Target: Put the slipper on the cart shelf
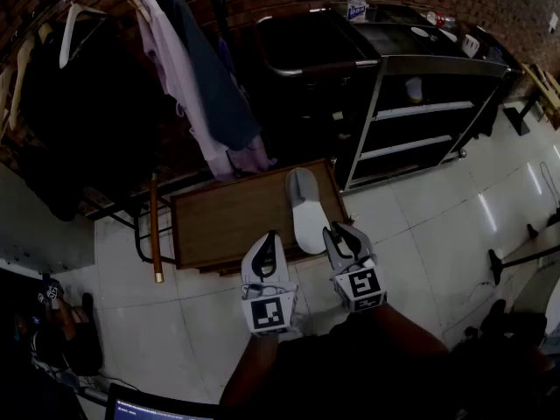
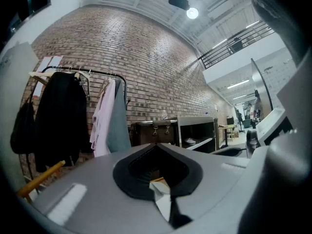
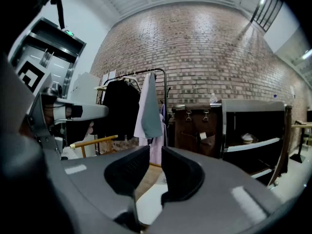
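Nearest, the left gripper (image 1: 269, 239) is held level with its jaws together and empty, seemingly set aside as a spare. Beside it, the right gripper (image 1: 343, 232) is tipped slightly down, its jaws parted by a narrow gap with nothing pressed between them, probably lined up for a grasp. Just left of it, the white slipper (image 1: 306, 208) is seen lying on the low wooden table (image 1: 219, 217), well apart from the black cart (image 1: 437, 64) at far right, whose open shelf (image 1: 424, 109) is judged the destination.
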Demonstrator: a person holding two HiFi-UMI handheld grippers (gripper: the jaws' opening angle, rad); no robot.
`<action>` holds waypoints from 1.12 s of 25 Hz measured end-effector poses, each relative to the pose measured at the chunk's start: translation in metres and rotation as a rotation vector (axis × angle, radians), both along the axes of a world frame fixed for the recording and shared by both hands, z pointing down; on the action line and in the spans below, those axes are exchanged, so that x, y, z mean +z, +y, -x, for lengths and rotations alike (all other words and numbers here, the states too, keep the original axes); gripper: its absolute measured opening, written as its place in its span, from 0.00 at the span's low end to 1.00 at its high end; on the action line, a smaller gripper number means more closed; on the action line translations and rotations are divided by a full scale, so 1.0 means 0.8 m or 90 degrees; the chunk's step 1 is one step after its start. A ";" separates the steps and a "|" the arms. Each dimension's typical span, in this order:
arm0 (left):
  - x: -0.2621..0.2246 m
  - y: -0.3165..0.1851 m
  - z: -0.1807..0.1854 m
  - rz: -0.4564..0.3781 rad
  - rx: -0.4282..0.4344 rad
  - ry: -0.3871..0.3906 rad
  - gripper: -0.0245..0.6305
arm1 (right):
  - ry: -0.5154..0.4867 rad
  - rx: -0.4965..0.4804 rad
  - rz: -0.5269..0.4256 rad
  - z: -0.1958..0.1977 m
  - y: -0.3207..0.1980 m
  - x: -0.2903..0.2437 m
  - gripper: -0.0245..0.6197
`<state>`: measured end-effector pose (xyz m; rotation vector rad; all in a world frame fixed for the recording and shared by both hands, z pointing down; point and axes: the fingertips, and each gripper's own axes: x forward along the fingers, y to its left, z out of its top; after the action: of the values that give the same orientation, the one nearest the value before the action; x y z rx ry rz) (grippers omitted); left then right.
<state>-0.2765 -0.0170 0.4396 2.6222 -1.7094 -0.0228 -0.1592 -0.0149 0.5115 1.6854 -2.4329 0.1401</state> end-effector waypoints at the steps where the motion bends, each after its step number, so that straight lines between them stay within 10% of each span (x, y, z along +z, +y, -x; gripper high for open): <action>1: 0.003 -0.004 -0.001 0.005 -0.001 0.003 0.06 | 0.001 -0.004 0.003 0.000 -0.003 0.003 0.17; 11: 0.048 -0.009 -0.023 0.048 0.024 0.002 0.06 | -0.082 0.013 0.145 -0.014 -0.013 0.093 0.30; 28: 0.101 -0.007 -0.018 0.099 -0.023 0.013 0.06 | -0.411 0.152 0.472 -0.025 -0.015 0.278 0.48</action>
<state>-0.2619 -0.0226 0.5202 2.4715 -1.6787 0.0790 -0.1388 -0.0273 0.7341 1.6832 -2.0495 1.6027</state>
